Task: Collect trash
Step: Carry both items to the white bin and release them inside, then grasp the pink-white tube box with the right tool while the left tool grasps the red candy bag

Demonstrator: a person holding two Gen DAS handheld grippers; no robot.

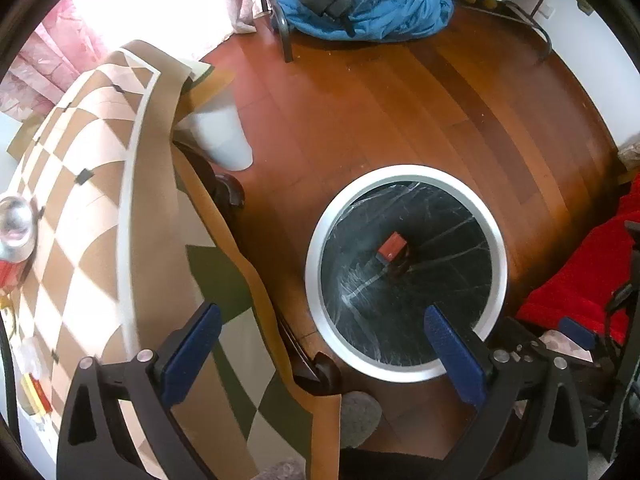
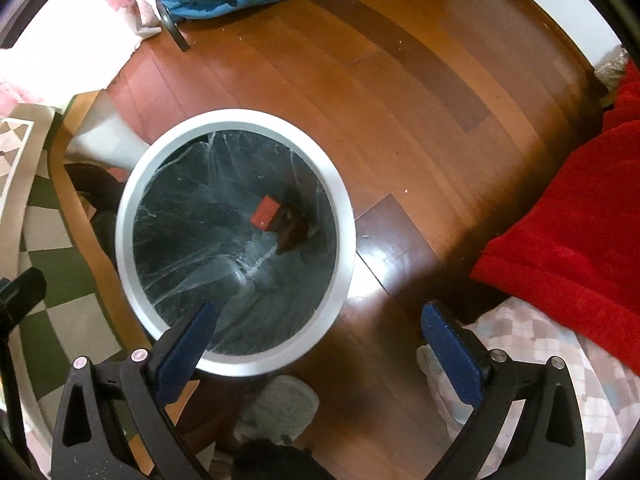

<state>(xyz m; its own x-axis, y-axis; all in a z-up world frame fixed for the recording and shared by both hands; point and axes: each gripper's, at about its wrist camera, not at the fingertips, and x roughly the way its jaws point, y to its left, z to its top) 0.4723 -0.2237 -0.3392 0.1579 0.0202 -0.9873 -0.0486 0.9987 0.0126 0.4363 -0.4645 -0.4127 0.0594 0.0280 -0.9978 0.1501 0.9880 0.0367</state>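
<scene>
Two grippers, left gripper and right gripper, spread, empty; red box lying in bin.

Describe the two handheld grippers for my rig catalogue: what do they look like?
Both match. The left gripper has two flat fingers faced with dark blue textured pads, mounted on glossy black angular linkage arms with triangular cut-outs and round silver pivot bolts. The right gripper shows the same blue pads, black frame and silver bolts. No cables, sleeves or printed markings are visible.
</scene>
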